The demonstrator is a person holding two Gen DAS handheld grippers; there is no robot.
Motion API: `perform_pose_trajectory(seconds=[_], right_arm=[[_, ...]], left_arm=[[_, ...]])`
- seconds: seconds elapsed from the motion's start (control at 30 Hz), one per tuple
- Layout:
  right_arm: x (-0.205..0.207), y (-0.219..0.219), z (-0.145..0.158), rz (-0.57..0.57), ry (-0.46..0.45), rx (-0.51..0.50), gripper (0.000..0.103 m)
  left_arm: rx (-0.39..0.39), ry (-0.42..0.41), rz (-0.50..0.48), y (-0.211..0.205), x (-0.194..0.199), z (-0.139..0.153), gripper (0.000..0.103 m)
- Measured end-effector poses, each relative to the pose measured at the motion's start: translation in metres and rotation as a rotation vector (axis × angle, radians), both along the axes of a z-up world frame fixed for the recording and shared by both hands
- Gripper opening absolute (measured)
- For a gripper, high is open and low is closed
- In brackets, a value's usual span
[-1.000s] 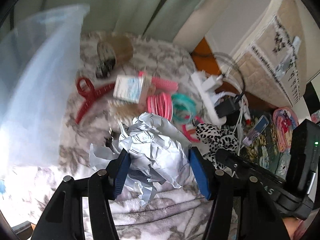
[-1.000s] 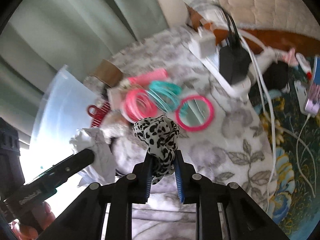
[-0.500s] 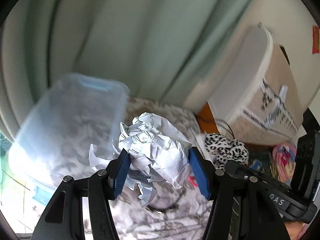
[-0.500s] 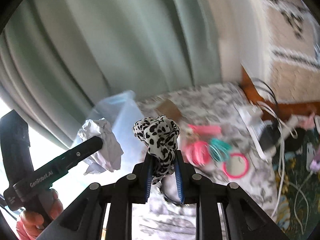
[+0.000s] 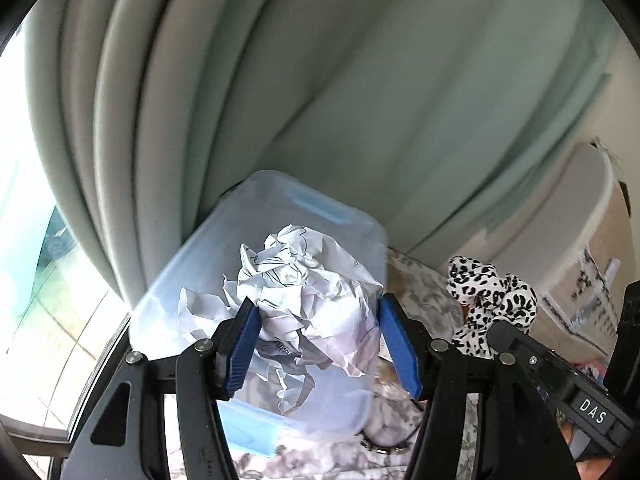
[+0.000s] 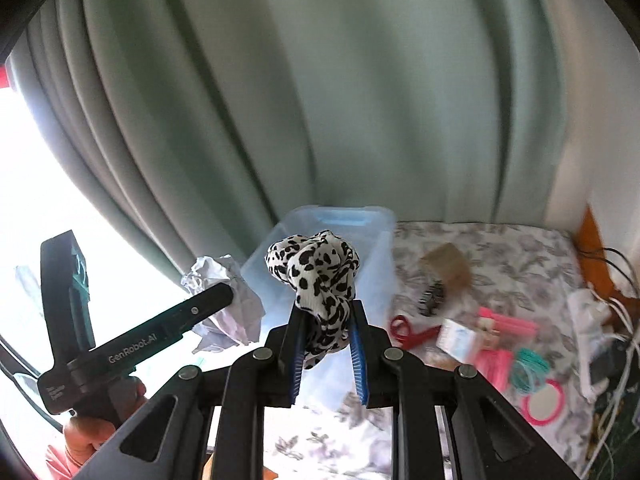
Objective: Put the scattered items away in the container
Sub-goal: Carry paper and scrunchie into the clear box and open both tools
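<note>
My left gripper (image 5: 318,344) is shut on a crumpled ball of white paper (image 5: 308,292), held in the air in front of the clear plastic container (image 5: 288,204). My right gripper (image 6: 325,350) is shut on a black-and-white leopard-print scrunchie (image 6: 316,276), lifted before the same container (image 6: 376,240). In the left wrist view the scrunchie (image 5: 492,300) shows at the right. In the right wrist view the paper ball (image 6: 228,304) and left gripper (image 6: 208,300) hang at the left. Red scissors (image 6: 412,330), a small white box (image 6: 458,340), a pink comb (image 6: 508,322), pink and teal bands (image 6: 516,366) and a pink mirror (image 6: 544,402) lie on the floral blanket.
Green curtains (image 6: 320,100) hang right behind the container. A brown tape roll (image 6: 448,264) lies beyond the scissors. A white power strip (image 6: 592,320) with plugs and cables sits at the blanket's right edge. A bright window is at the left. A hand (image 6: 100,432) grips the left gripper's handle.
Both grippers have risen off the blanket and swung left toward the container, carrying the paper ball and the scrunchie. The scattered items slid out of the left wrist view.
</note>
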State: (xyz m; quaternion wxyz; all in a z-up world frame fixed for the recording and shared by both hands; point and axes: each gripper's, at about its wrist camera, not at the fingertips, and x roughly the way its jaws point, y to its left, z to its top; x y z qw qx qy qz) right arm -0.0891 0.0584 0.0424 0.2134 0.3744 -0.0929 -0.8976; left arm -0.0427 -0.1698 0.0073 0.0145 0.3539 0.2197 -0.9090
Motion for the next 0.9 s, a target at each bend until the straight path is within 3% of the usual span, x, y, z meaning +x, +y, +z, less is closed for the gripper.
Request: perform_pose_trajectory(seconds=[0.4, 0.8, 0.9], right_arm=[[-0.025, -0.053, -0.030, 0.063, -0.096, 0.022, 0.022], [-0.036, -0.068, -0.058, 0.079, -0.187, 0.083, 0.025], [-0.038, -0.068, -0.063, 0.081, -0.197, 0.087, 0.025]], left_arm=[[0.042, -0.080, 0.075, -0.045, -0.013, -0.029, 0.061], [0.040, -0.170, 0.068, -0.054, -0.024, -0.052, 0.062], [0.038, -0.176, 0.068, -0.040, -0.011, -0.054, 0.062]])
